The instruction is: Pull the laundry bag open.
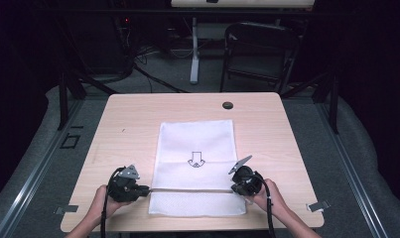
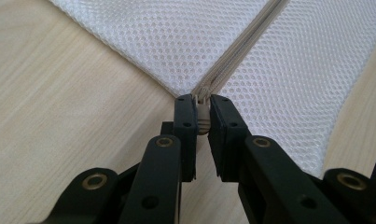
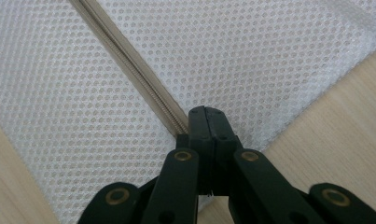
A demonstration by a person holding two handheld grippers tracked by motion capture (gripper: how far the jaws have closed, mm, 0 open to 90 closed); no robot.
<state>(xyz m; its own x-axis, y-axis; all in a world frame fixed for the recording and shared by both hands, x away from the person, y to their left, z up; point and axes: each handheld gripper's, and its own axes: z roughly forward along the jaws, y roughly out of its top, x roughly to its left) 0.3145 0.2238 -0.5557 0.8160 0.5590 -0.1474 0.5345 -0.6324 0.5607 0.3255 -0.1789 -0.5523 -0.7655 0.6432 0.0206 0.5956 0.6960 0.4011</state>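
Dark surroundings ringed the pale wooden table (image 1: 138, 114), with a black folding chair (image 1: 259, 52) and a white table leg (image 1: 194, 49) standing on the grey floor beyond its far edge. On the tabletop lay a white mesh laundry bag (image 1: 197, 139), flat and roughly centred, bearing a small black arrow mark (image 1: 196, 159) on its upper face. A beige zipper (image 1: 190, 189) ran across the bag close to its near edge. A small dark round cap (image 1: 228, 105) sat in the wood near the far edge, well apart from the bag.

The left gripper (image 1: 147, 189) rested at the bag's left edge, held by the person's left hand (image 1: 100, 201). In the left gripper view its jaws stood nearly pressed together, pinching the zipper's beige end tab (image 2: 202, 114) right where the zipper (image 2: 237, 51) met the corner of the mesh (image 2: 176, 32).

The right gripper (image 1: 233, 188) sat at the bag's right edge, in the person's right hand (image 1: 264, 198). In the right gripper view its jaws were pressed fully together over the mesh (image 3: 251, 51), right at the zipper's (image 3: 129, 56) end; whether they actually caught the zipper or the fabric there could not be made out.

Both grippers lay low on the table at opposite ends of the zipper line.
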